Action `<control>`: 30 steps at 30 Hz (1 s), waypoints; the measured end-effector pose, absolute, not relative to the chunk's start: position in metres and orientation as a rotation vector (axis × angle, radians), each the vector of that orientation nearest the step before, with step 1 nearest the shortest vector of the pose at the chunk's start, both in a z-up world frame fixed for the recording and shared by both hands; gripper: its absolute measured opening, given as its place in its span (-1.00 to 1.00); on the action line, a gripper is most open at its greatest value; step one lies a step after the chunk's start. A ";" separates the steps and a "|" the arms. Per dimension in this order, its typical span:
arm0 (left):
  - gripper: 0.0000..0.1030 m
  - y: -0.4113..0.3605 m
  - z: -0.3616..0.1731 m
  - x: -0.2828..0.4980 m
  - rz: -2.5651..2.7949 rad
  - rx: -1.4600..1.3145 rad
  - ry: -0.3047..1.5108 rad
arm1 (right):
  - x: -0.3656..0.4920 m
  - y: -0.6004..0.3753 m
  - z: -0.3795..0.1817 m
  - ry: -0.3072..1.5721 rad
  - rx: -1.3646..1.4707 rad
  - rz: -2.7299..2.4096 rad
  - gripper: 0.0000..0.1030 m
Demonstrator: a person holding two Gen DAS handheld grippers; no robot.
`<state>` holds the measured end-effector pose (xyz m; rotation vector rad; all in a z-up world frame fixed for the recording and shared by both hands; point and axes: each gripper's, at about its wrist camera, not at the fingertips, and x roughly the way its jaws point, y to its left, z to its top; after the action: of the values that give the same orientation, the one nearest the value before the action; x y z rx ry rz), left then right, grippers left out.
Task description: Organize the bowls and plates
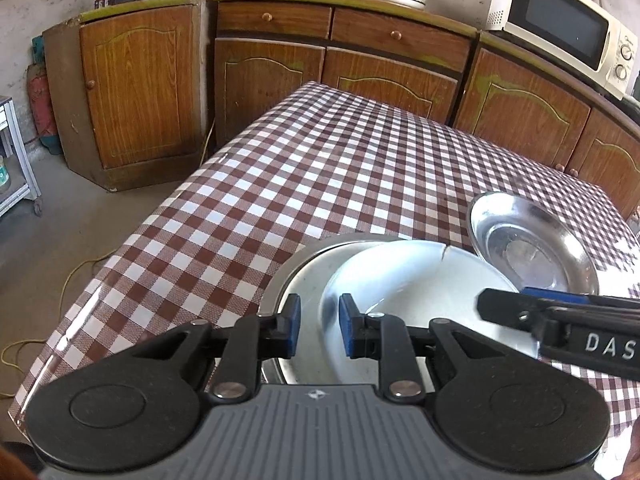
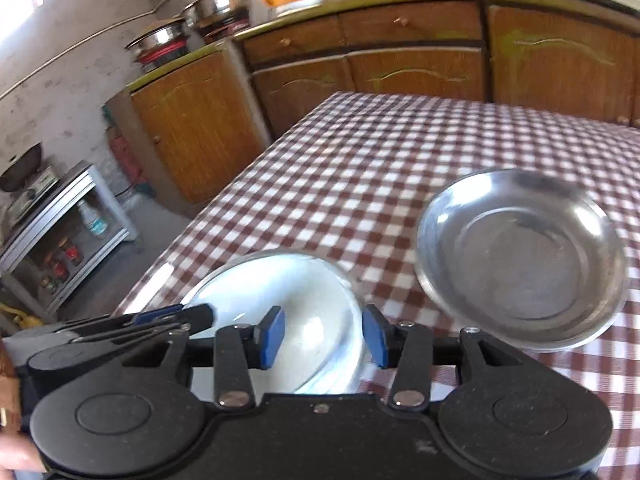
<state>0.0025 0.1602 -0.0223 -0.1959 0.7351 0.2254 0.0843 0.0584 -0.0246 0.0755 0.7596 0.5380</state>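
Left wrist view. A checked tablecloth (image 1: 320,168) is seen over the table. At the near edge a white plate (image 1: 404,276) is lying inside a larger steel plate (image 1: 296,276), set off towards its right side. A steel bowl (image 1: 532,244) is placed just beside them, on the right. The left gripper (image 1: 319,330) is held over the near rim of the white plate, jaws parted, nothing between them. The right gripper (image 1: 500,306) is seen entering from the right above the white plate; its jaw state cannot be told here.

Right wrist view. The right gripper (image 2: 324,334) is shown with jaws apart and empty, above the white plate (image 2: 296,304). The steel bowl (image 2: 520,260) is blurred.

Handling, as judged: the white plate is probably stiff, glazed, slippery and breakable, and is best pinched at the rim. The steel pieces are likely light, rigid and slick; the thin lip is the hold.
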 end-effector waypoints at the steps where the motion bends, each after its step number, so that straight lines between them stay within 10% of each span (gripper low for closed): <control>1: -0.48 0.161 -0.021 0.002 0.225 -0.199 0.733 | 0.083 0.056 -0.024 0.752 0.067 0.521 0.04; 15: 0.37 0.167 -0.015 -0.004 0.261 -0.205 0.688 | 0.077 0.064 -0.043 0.790 0.035 0.543 0.16; 20: 0.51 0.169 -0.014 -0.005 0.271 -0.208 0.683 | 0.074 0.059 -0.043 0.760 0.061 0.530 0.54; 30: 0.55 0.176 -0.011 -0.010 0.287 -0.226 0.673 | 0.068 0.029 -0.025 0.621 0.129 0.384 0.53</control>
<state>-0.0098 0.1759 -0.0106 -0.2263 0.6727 0.2866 0.0684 0.0294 -0.0245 0.1295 0.6211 0.3841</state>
